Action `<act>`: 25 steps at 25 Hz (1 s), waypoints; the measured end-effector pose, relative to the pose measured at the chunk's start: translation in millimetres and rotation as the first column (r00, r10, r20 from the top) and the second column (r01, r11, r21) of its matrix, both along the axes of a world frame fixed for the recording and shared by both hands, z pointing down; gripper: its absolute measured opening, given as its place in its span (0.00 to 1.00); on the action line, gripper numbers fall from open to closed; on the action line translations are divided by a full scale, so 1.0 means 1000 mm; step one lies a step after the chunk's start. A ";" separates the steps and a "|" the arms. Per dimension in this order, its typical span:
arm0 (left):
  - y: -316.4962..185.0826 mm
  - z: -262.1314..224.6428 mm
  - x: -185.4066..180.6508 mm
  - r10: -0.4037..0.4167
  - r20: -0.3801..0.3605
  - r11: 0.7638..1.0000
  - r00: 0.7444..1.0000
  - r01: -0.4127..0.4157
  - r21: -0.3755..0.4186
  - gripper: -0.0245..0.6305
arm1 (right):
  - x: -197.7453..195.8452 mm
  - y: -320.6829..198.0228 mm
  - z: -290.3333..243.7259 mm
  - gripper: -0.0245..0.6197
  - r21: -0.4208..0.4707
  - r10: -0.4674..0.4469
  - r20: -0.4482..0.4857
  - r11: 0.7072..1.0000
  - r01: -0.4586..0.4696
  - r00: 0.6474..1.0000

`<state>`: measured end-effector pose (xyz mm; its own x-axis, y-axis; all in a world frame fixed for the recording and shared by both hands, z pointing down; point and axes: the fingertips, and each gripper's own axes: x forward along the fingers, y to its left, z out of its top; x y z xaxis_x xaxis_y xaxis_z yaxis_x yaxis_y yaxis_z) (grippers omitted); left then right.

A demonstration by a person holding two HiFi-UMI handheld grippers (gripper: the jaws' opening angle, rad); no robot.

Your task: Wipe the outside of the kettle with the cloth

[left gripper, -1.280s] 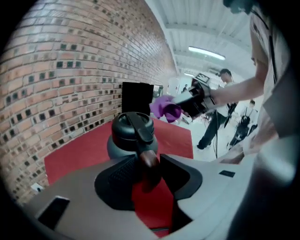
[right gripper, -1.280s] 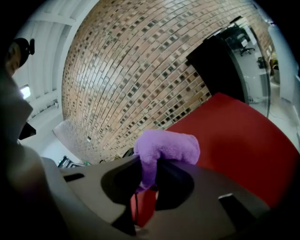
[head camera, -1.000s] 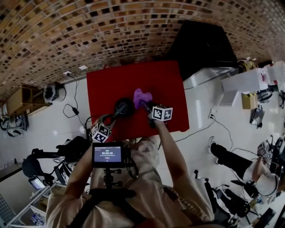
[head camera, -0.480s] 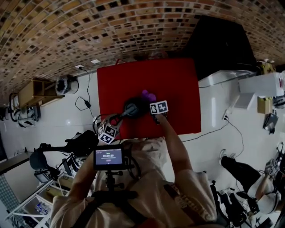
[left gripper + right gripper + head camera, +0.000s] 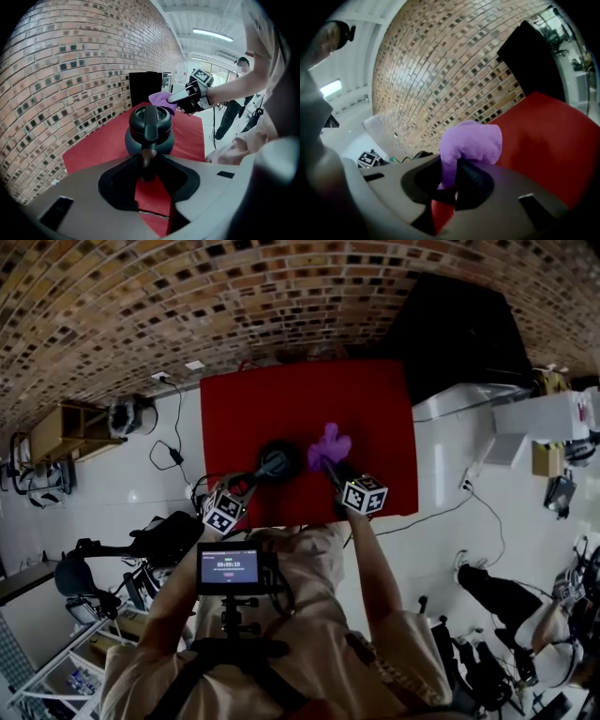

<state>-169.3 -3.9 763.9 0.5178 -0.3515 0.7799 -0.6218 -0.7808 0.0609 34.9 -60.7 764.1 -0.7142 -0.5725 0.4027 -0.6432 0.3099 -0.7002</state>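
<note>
A dark round kettle (image 5: 278,462) stands mid-table on the red table (image 5: 375,399). Its long handle runs toward my left gripper (image 5: 253,480). The left jaws have just been closing, and they are shut on the handle's end (image 5: 147,157) with the kettle (image 5: 150,129) straight ahead. My right gripper (image 5: 336,470) is shut on a bunched purple cloth (image 5: 328,444), just right of the kettle. I cannot tell whether cloth and kettle touch. The cloth (image 5: 471,143) sticks up from the right gripper (image 5: 452,180). From the left gripper's view, cloth (image 5: 161,99) and right gripper (image 5: 180,97) sit behind the lid.
A brick wall (image 5: 281,296) runs behind the table. A black cabinet (image 5: 455,334) stands at its far right corner, with a white bench (image 5: 469,399) beside it. Cables (image 5: 173,451) lie on the floor at left. A person (image 5: 511,592) sits on the floor at right.
The right gripper with the cloth went in close over the kettle, then drew back out to the kettle's right. The left gripper stayed on the handle.
</note>
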 end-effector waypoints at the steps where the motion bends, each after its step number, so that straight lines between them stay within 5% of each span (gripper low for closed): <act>1: 0.000 0.000 0.000 -0.001 0.000 1.000 1.000 0.001 0.001 0.21 | -0.018 0.007 -0.003 0.15 0.013 -0.048 0.010 0.999 0.048 0.999; 4: -0.001 0.001 0.002 0.004 0.003 1.000 1.000 -0.004 -0.003 0.21 | -0.063 0.020 0.014 0.16 0.015 -0.139 0.026 0.990 0.139 0.990; 8: 0.002 0.002 0.011 0.038 -0.003 0.999 0.999 -0.038 -0.022 0.20 | -0.048 0.010 0.042 0.15 -0.064 -0.017 0.119 0.998 0.024 0.993; 13: 0.000 0.001 0.007 0.013 -0.016 1.000 1.000 -0.013 -0.011 0.20 | -0.053 0.012 0.124 0.15 -0.240 -0.121 -0.063 0.965 0.102 0.991; 17: 0.001 0.002 0.009 -0.001 -0.017 1.000 1.000 0.001 -0.018 0.20 | -0.054 0.045 0.173 0.15 -0.363 -0.369 -0.221 0.890 0.275 0.903; 19: 0.002 0.002 0.010 -0.004 -0.022 1.000 1.000 0.003 -0.025 0.20 | -0.038 0.044 0.158 0.16 -0.319 -0.316 -0.205 0.916 0.242 0.926; 23: 0.000 0.002 0.010 -0.007 -0.037 1.000 0.999 0.006 -0.026 0.20 | 0.011 0.033 0.079 0.16 -0.143 -0.036 -0.066 0.989 0.026 0.997; 25: -0.001 0.002 0.009 -0.015 -0.045 1.000 0.999 0.014 -0.023 0.20 | 0.008 0.037 0.029 0.16 -0.021 -0.026 -0.016 0.999 0.025 1.000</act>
